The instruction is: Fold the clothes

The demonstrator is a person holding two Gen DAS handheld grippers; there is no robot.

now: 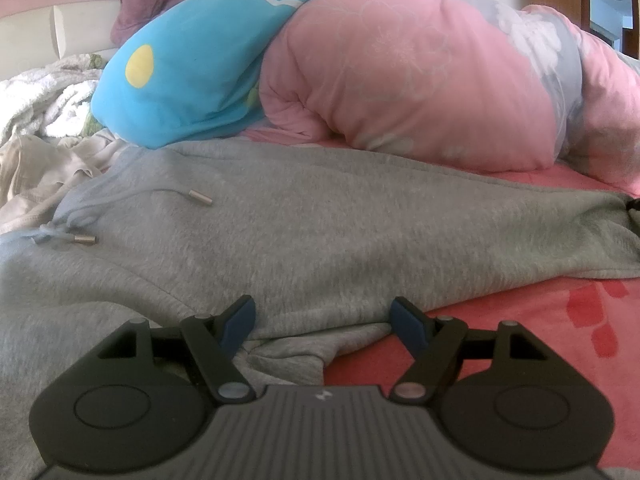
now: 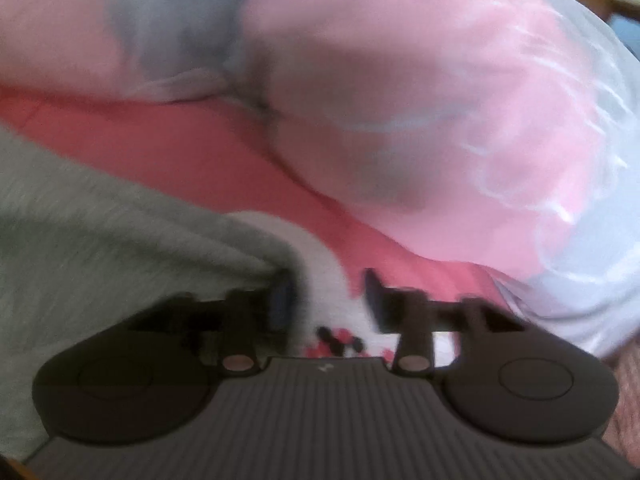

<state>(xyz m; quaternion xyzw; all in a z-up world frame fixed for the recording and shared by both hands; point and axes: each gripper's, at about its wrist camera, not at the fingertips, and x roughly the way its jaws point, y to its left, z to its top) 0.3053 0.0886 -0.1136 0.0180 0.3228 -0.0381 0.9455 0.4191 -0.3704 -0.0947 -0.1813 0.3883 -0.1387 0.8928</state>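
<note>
In the left wrist view, the left gripper (image 1: pixel 323 316) stands spread wide over the near edge of the grey sweatpants (image 1: pixel 304 220), which lie flat across the red bedsheet (image 1: pixel 540 320) before a pink quilt (image 1: pixel 400 80). In the blurred right wrist view, the right gripper (image 2: pixel 328 300) is parted with nothing pinched, the sweatpants' edge (image 2: pixel 120 240) at its left finger.

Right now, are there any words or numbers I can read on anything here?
No readable words or numbers anywhere.
Left tool: a small pale mark on its body, a logo, not letters.
Right tool: the same mark, blurred.
Grey sweatpants: no label showing.
</note>
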